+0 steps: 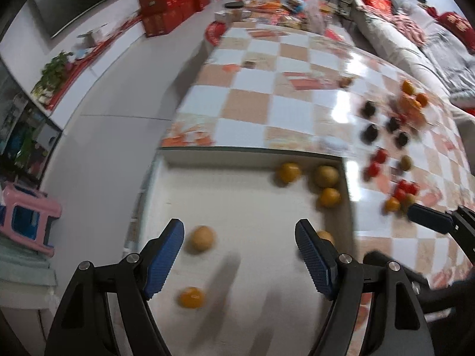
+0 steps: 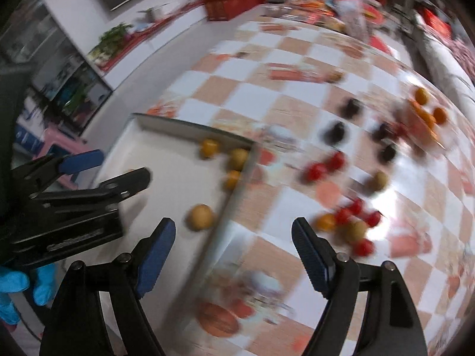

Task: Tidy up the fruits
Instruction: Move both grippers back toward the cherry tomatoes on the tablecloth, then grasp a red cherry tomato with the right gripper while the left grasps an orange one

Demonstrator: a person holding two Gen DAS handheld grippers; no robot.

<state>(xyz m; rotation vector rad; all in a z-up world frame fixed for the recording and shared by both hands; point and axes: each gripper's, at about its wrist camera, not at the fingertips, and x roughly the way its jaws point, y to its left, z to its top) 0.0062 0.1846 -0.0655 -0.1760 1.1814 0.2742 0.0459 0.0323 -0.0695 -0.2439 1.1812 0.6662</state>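
A white tray (image 1: 237,207) lies at the near left corner of the checkered table and holds several orange and yellow-brown fruits, such as one (image 1: 202,238) between my fingers' line and a group (image 1: 326,176) in its far right corner. My left gripper (image 1: 239,237) is open and empty above the tray. My right gripper (image 2: 233,237) is open and empty above the tray's right rim (image 2: 234,187). Loose fruits lie on the table to the right: red ones (image 2: 353,213), dark ones (image 2: 335,132), oranges (image 2: 427,112). The frames are blurred.
The right gripper shows at the right edge of the left wrist view (image 1: 430,219); the left gripper shows at the left of the right wrist view (image 2: 80,190). Clutter and red boxes (image 1: 169,9) stand at the table's far end. A pink stool (image 1: 26,216) is on the floor.
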